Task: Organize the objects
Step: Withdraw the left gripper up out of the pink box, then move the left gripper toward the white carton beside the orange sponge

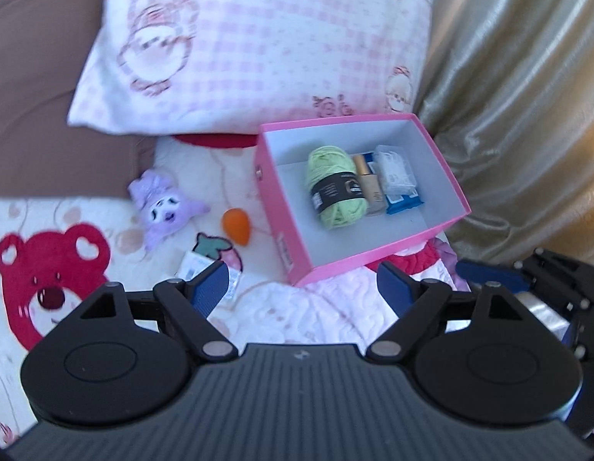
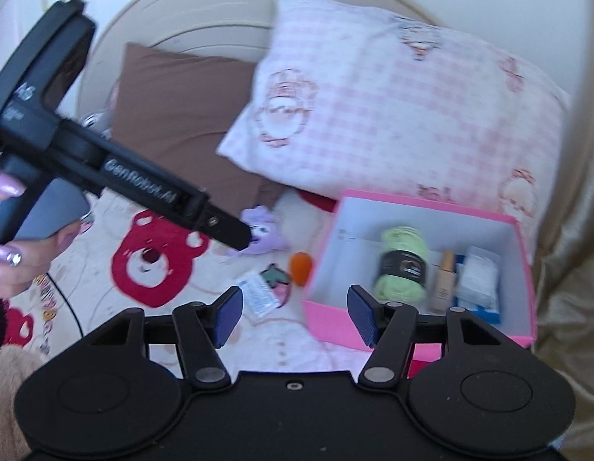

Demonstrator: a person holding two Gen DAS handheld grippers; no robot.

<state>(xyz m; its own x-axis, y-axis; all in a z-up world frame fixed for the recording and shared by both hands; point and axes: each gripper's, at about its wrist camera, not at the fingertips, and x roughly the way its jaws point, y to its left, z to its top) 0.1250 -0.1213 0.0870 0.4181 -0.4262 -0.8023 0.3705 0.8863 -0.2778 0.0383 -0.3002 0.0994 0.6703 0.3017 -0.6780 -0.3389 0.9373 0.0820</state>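
Blue-padded jaws of the left gripper fill the bottom of its view, spread wide with nothing between them. At centre right a pink box sits on the bed, already holding a green yarn ball, a small bottle and packets. Left of centre, still loose on the quilt, lie a purple plush, an orange egg-shaped toy and a strawberry packet. The right gripper is likewise released and empty, angled down at the box's near edge. Judging by this, a sorting step is between picks; next comes reaching for a loose item. A hand at far left holds the left tool.
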